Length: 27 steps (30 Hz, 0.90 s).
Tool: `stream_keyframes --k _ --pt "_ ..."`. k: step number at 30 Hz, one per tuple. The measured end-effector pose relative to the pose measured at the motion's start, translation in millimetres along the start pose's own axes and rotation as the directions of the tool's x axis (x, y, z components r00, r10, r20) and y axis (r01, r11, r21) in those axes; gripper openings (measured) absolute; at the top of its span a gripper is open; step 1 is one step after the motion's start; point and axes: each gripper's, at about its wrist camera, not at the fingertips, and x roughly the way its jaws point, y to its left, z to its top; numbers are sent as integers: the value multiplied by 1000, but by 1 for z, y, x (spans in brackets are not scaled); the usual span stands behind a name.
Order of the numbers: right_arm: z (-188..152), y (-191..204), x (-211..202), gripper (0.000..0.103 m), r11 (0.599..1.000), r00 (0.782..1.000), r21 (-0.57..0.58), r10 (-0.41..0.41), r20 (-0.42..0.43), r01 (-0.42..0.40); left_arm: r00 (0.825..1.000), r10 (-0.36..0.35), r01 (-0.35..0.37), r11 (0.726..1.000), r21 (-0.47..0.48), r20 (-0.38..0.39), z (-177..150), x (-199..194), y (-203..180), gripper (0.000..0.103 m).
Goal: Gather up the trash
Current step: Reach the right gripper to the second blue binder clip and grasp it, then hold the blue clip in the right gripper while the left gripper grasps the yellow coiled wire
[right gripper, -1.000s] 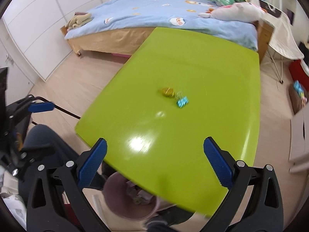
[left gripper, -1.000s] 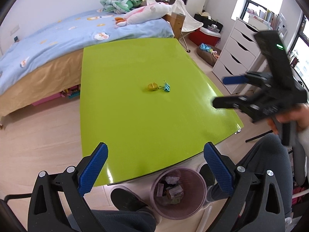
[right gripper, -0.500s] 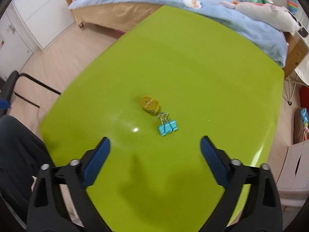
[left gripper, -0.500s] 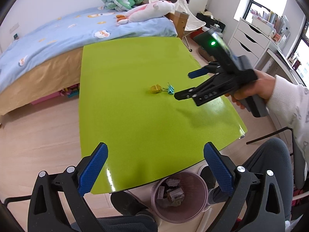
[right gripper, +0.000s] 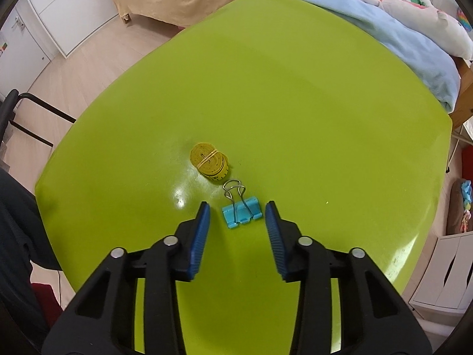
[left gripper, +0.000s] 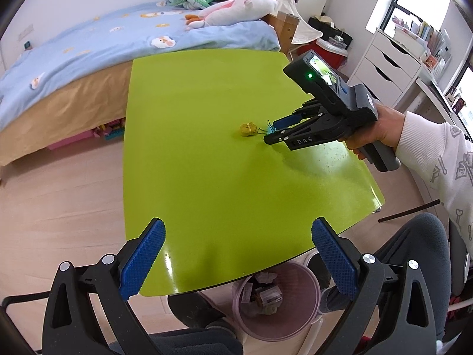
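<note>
A: Big lime-green table (left gripper: 224,159) filling both views, glossy, glare near the front edge. Blue-quilted bed (left gripper: 97,44) behind it at twelve o'clock, plush toys (left gripper: 236,7) piled at its far end, partly cut by the frame edge.

B: White drawer unit (left gripper: 384,65) off at two o'clock, top clutter too small to read. Down at six o'clock, pink trash bin (left gripper: 307,319) on the floor, upper part tucked under the table edge. Scraps inside, hard to make out what.

A: Grey trouser leg (left gripper: 414,245) at five o'clock, white patterned sleeve (left gripper: 437,159) at three, rest of the person out of frame.

B: Right hand (left gripper: 375,130) wrapped round the handle. Right gripper (right gripper: 237,217) pitched steeply down at the table, jaws closing.

A: Blue binder clip (right gripper: 241,213) lying flat between the pads, wire handles pointing to eleven o'clock. Slim gap visible on each side, pads not pressing on it.

B: From the left wrist view, clip mostly hidden behind the right fingers, only a sliver of blue showing.

A: Left gripper (left gripper: 238,263) hanging above the near table edge, jaws spread wide, nothing between them.

B: Yellow rolled tape measure (right gripper: 208,162) just beyond the clip at eleven o'clock, banded with a rubber band, near the wire handles. Touching or not, cannot tell.
</note>
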Motion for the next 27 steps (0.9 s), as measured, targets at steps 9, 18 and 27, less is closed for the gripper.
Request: stream_keyframes --k 9,18,27 --pt "-7 5 -14 27 999 999 46 -16 35 14 1000 -5 5 1000 -1 2 11 6 1 95" --pt "-32 -1 -53 27 976 997 218 -29 76 12 1000 -11 11 1000 23 2 44 29 -4 95" --pt "-76 0 -85 27 928 997 373 -49 60 23 999 -4 5 1000 29 -40 90 70 -9 95"
